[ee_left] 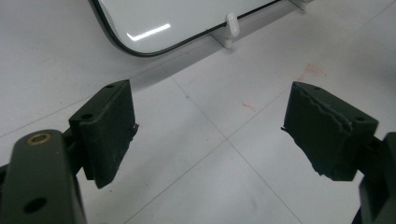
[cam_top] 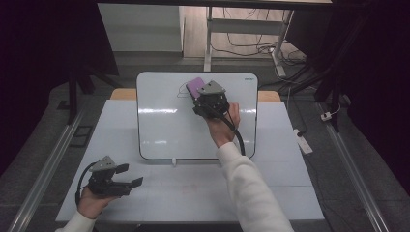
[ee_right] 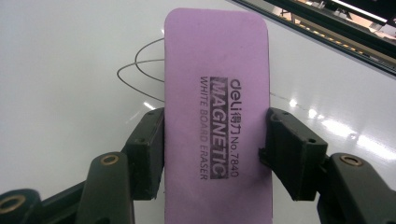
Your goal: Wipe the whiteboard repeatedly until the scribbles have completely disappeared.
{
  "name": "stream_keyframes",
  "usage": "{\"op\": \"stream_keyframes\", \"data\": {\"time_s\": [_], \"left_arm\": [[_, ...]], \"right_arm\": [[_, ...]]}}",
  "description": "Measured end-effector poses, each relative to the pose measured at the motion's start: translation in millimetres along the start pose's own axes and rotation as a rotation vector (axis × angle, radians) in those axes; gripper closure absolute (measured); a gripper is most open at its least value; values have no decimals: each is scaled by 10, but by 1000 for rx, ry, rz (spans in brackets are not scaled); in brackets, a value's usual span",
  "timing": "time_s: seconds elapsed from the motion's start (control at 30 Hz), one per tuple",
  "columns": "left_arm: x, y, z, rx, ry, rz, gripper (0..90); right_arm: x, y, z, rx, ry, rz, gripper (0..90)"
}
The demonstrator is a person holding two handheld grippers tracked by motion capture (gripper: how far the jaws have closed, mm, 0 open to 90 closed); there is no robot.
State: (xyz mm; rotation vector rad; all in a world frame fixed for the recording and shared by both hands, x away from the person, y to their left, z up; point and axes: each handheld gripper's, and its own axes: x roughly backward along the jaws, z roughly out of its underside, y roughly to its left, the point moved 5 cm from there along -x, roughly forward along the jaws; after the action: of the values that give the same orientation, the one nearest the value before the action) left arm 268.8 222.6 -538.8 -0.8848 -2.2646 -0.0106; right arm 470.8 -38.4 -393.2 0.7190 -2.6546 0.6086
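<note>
A whiteboard (cam_top: 159, 130) lies flat on the table's far half. My right gripper (cam_top: 202, 99) is shut on a purple magnetic whiteboard eraser (cam_top: 194, 86), holding it against the board's upper middle. In the right gripper view the eraser (ee_right: 217, 93) sits between both jaws, and thin black pen lines (ee_right: 135, 70) curve out from under its left edge. My left gripper (cam_top: 131, 176) rests near the table's front left corner, open, with nothing between its jaws. In the left gripper view the gripper (ee_left: 208, 133) looks over bare table toward the whiteboard's near corner (ee_left: 140, 28).
A small white clip (cam_top: 174, 162) sits at the whiteboard's near edge. The white table (cam_top: 193, 193) has faint red marks (ee_left: 313, 72) on it. Beyond the table stand a desk frame and cables (cam_top: 251, 43) on the floor. A white power strip (cam_top: 303, 141) lies to the right.
</note>
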Motion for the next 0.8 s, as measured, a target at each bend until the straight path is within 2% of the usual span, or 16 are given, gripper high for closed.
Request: {"op": "stream_keyframes", "data": {"time_s": [0.1,0.13,0.43,0.53,0.57,0.7,0.8], "left_arm": [[-6,10,4,2,3,1,175],[-9,11,5,2,4,3,176],[-10,4,2,-2,4,1,176],[-7,6,2,-1,4,2,176],[-6,8,2,0,3,2,176],[1,12,0,2,1,5,176],[4,10,-2,2,0,5,176]], "right_arm": [[22,-71,9,-44,-11,-33,407],[34,-107,12,-54,-13,-30,407],[139,-525,70,-104,-18,64,407],[152,-608,72,-112,-22,95,407],[149,-614,68,-118,-21,97,407],[118,-567,48,-94,-15,117,407],[96,-492,22,-80,-16,103,408]]}}
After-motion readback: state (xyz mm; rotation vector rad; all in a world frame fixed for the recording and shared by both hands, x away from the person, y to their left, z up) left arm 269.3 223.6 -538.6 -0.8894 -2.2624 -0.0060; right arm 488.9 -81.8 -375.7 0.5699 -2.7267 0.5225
